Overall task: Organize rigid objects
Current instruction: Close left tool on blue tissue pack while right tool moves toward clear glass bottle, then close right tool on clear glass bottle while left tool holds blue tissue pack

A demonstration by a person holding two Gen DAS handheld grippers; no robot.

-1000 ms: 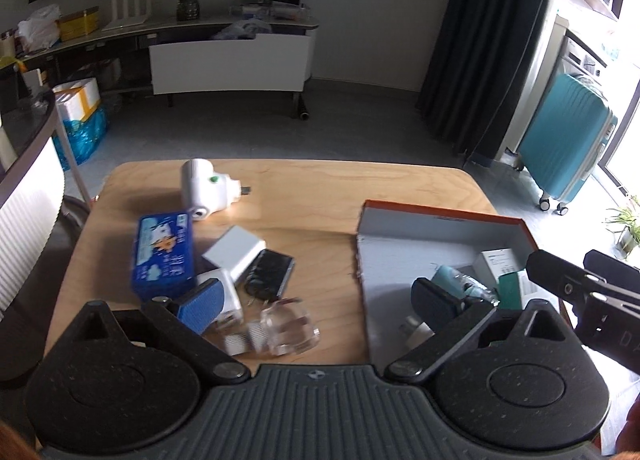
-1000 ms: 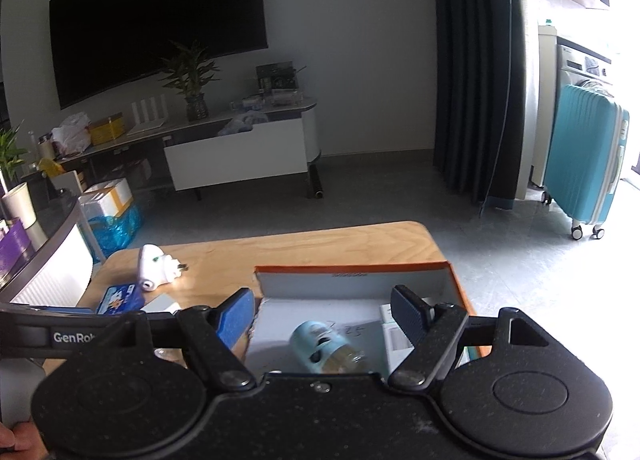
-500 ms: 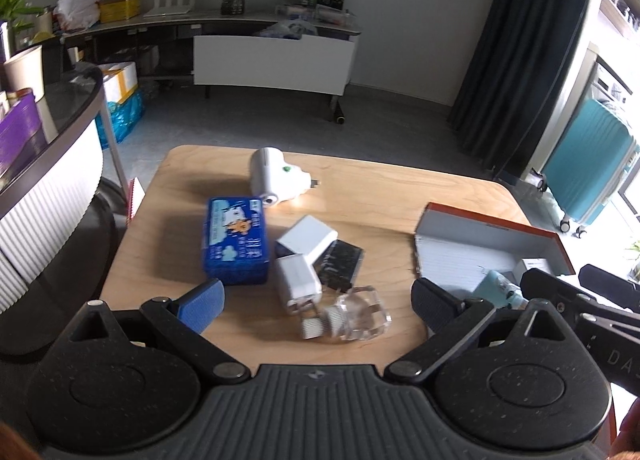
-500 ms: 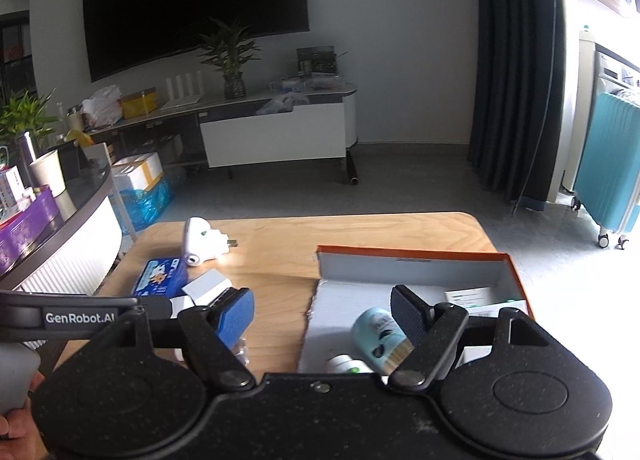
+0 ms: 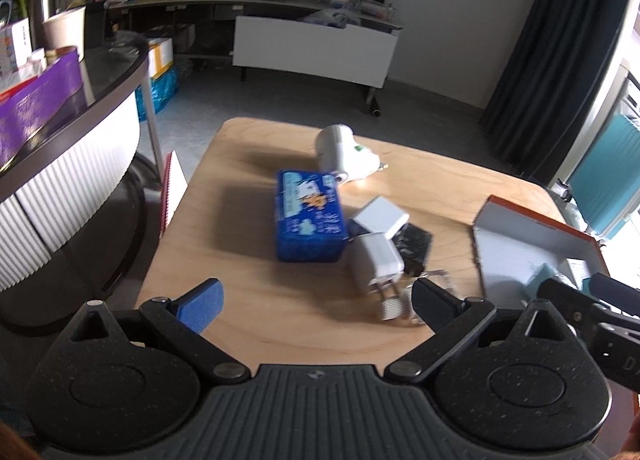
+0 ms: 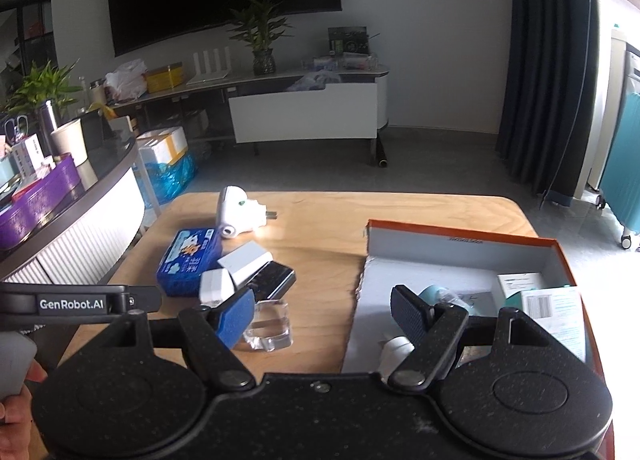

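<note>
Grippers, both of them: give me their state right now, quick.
Left gripper: open, nothing between its fingers.
Right gripper: open, holding nothing.

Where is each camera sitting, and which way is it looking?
Left wrist: sits on the left gripper, looking down at the blue box and chargers; its open fingers show.
Right wrist: sits on the right gripper, looking at the orange box; open fingers and a hand show.
Both see the wooden table, blue box and orange box.
</note>
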